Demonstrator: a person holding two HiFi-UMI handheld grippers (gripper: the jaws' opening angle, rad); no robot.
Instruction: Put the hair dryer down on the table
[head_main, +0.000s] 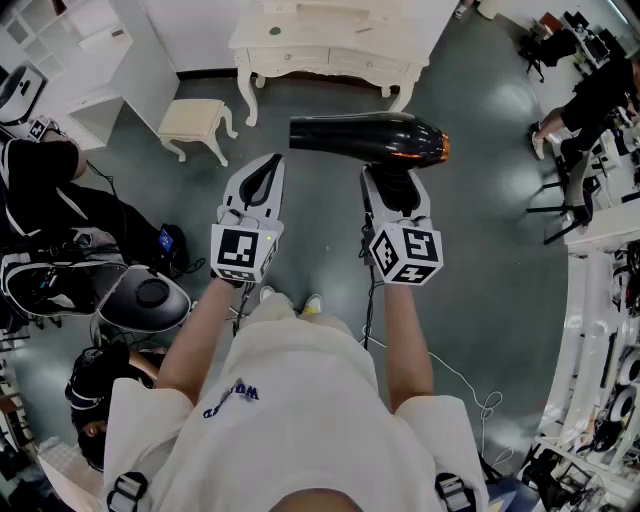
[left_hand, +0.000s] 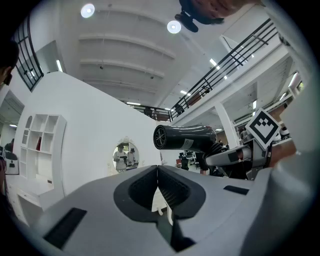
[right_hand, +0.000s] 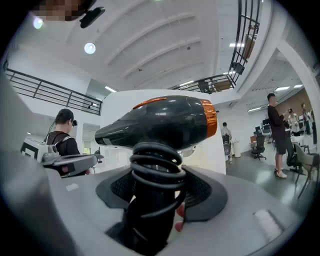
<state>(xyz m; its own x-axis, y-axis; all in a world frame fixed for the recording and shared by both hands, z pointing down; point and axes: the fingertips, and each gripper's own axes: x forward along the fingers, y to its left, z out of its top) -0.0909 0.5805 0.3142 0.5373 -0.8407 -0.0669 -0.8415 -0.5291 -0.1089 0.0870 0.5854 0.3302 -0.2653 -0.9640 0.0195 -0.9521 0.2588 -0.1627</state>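
The right gripper (head_main: 389, 188)'s fingers clamp the top-heavy hair dryer (head_main: 365, 138), which could twist loose short of the far desk (head_main: 300, 47); the left gripper (head_main: 262, 180)'s fingers sit together.

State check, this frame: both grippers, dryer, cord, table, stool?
hair dryer: held in the air, barrel level, not yet set down.
right gripper: shut on the dryer's handle.
left gripper: shut, empty.
cord: coiled round the handle.
table: ahead, dryer not on it.
stool: upright on the floor.
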